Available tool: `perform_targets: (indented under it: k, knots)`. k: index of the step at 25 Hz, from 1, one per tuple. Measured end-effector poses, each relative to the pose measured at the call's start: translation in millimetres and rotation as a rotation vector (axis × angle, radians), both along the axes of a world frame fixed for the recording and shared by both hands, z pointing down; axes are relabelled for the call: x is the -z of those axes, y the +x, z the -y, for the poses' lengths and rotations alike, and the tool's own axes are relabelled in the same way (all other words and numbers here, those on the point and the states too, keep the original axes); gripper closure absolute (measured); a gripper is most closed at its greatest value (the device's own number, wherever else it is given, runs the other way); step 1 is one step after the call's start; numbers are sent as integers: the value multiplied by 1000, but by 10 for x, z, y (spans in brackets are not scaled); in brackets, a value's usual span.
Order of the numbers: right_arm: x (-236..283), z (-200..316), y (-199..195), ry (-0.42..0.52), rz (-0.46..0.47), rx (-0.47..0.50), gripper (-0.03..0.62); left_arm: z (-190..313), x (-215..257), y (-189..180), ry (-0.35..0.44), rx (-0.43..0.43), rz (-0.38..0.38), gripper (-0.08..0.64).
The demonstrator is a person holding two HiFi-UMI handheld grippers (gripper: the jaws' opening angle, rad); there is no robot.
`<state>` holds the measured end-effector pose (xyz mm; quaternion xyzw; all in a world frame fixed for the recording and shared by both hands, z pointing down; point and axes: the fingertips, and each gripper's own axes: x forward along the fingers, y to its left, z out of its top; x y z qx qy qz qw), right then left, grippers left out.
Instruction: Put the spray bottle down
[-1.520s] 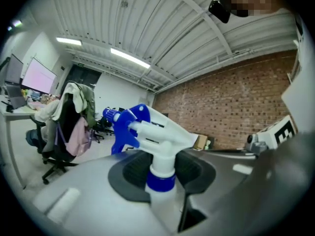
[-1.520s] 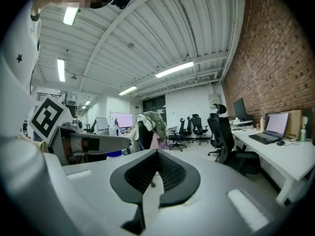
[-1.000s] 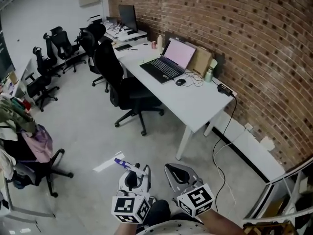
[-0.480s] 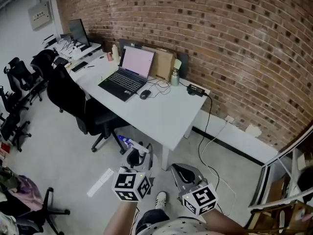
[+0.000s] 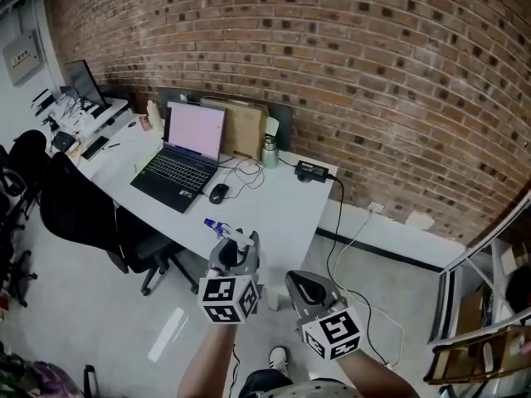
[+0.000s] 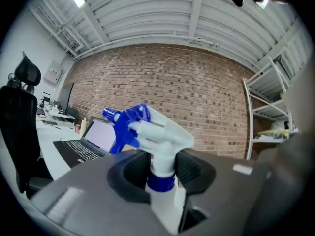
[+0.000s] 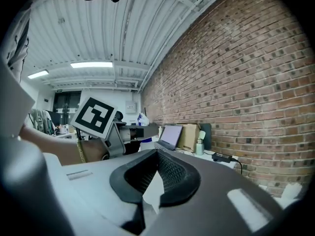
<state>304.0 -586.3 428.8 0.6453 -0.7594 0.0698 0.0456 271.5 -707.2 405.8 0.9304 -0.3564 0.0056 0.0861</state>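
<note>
The white desk (image 5: 278, 206) with its open laptop (image 5: 178, 166) is far nearer than a second ago, likely the set-down spot. The left gripper (image 5: 235, 251), jaws partly apart, clamps the spray bottle (image 5: 222, 230) by its neck, close to the desk's near edge. The right gripper (image 5: 309, 291) is closed and empty.
</note>
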Motion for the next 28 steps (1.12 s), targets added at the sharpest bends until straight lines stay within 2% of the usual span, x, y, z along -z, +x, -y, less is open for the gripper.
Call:
perform_targets:
  k: [7, 13, 17, 20, 22, 25, 28]
  knots:
    - [-130, 504, 364, -20, 15, -98, 594, 475, -246, 407, -16, -58, 1, 434]
    - [-234, 652, 539, -40, 25, -133, 594, 587, -364, 594, 7, -73, 29, 433]
    - [-274, 664, 570, -48, 40, -138, 594, 588, -382, 628, 16, -67, 52, 430]
    - [-281, 644, 553, -53, 45, -129, 594, 554, -487, 660, 8, -83, 107, 339]
    - [-289, 612, 529, -56, 47, -121, 594, 530, -554, 633, 1, -75, 129, 326]
    - [-281, 541, 490, -56, 46, -109, 594, 453, -592, 557, -19, -67, 130, 316]
    - [-248, 441, 422, -48, 47, -92, 594, 231, -504, 431, -25, -79, 89, 319]
